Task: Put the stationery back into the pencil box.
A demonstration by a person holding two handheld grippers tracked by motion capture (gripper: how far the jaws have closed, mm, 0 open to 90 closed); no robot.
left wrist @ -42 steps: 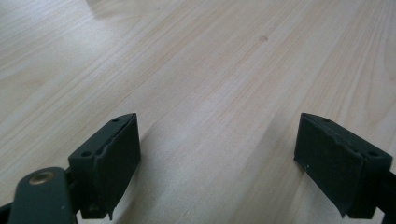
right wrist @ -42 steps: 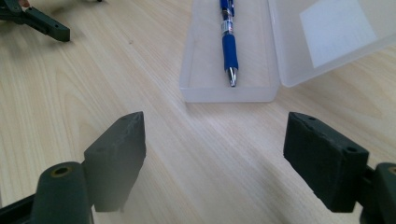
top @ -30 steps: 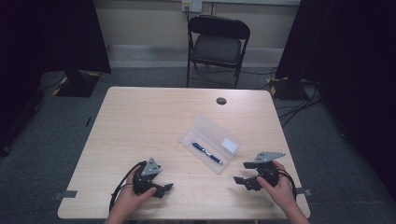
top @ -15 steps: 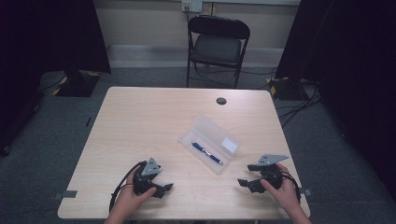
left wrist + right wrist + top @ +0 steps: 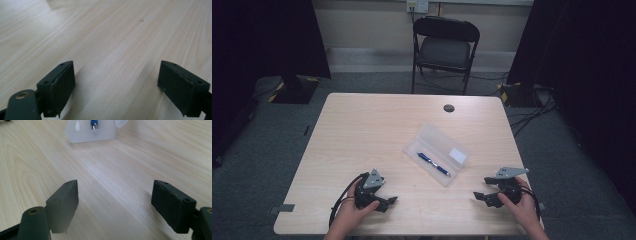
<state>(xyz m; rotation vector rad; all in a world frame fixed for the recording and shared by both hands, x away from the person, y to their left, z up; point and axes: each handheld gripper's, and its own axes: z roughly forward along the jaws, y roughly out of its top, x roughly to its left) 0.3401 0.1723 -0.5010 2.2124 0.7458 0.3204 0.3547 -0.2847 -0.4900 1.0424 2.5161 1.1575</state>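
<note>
Right tool (image 5: 482, 192) low near table (image 5: 362, 130) edge, jaws spread, facing pencil case (image 5: 436, 154).

Clear pencil case (image 5: 436, 153), open, blue pen (image 5: 433, 164) inside

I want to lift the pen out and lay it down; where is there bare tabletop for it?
The light wooden table is bare across its whole left half, from the clear plastic pencil case holding the blue pen over to the left edge. Also bare: the strip between the left gripper and right gripper. Tightest spot: between case and right gripper.
</note>
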